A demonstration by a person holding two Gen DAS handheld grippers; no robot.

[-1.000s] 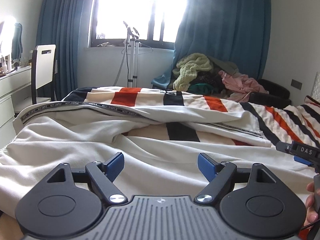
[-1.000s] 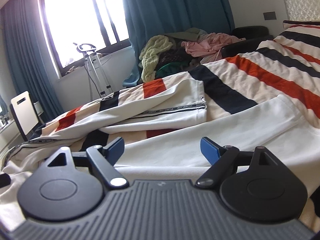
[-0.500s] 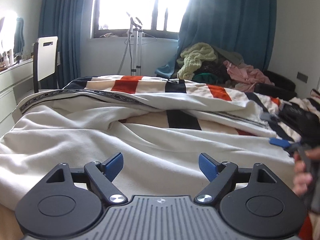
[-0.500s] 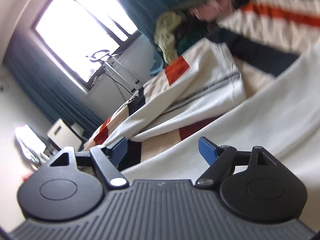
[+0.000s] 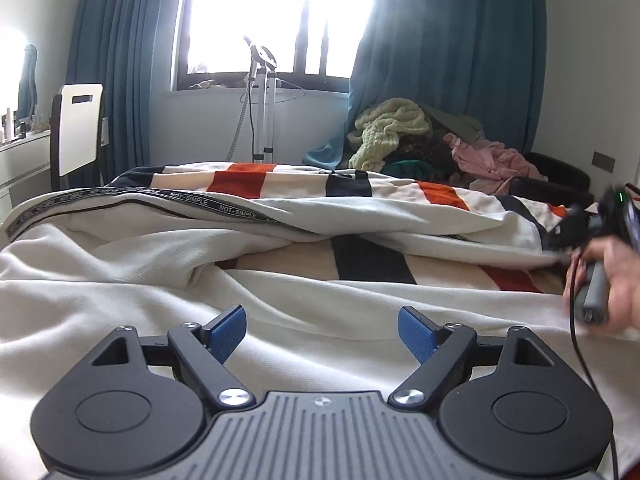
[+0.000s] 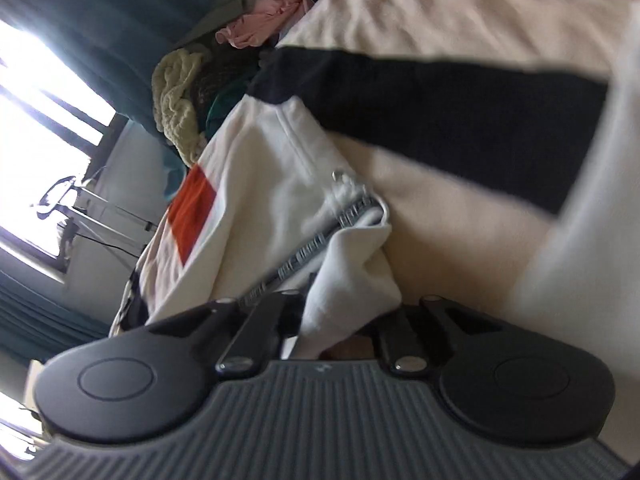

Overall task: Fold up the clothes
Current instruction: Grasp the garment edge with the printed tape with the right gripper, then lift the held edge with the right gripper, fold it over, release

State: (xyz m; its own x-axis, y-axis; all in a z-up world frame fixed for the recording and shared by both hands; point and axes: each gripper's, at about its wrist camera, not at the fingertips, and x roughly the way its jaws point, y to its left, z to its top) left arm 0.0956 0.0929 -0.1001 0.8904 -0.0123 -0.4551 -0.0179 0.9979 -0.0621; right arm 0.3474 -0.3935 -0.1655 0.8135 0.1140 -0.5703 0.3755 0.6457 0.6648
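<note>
White trousers with a lettered side band (image 5: 208, 202) lie spread over a striped bed cover (image 5: 372, 254). My left gripper (image 5: 322, 330) is open and empty, low over the near leg (image 5: 280, 304) of the trousers. My right gripper (image 6: 336, 320) is rolled sideways and shut on the cuff end of the far trouser leg (image 6: 348, 264), with white cloth bunched between its fingers. In the left wrist view the right gripper and the hand holding it (image 5: 612, 268) show at the right edge, at that cuff.
A heap of clothes (image 5: 424, 140) sits on a dark seat beyond the bed. A garment steamer stand (image 5: 262, 100) stands under the window. A white chair (image 5: 76, 128) and desk are at the left wall. Blue curtains flank the window.
My right gripper has rolled sideways, moved to the far trouser cuff and shut on it. My left gripper has stayed open and almost still.
</note>
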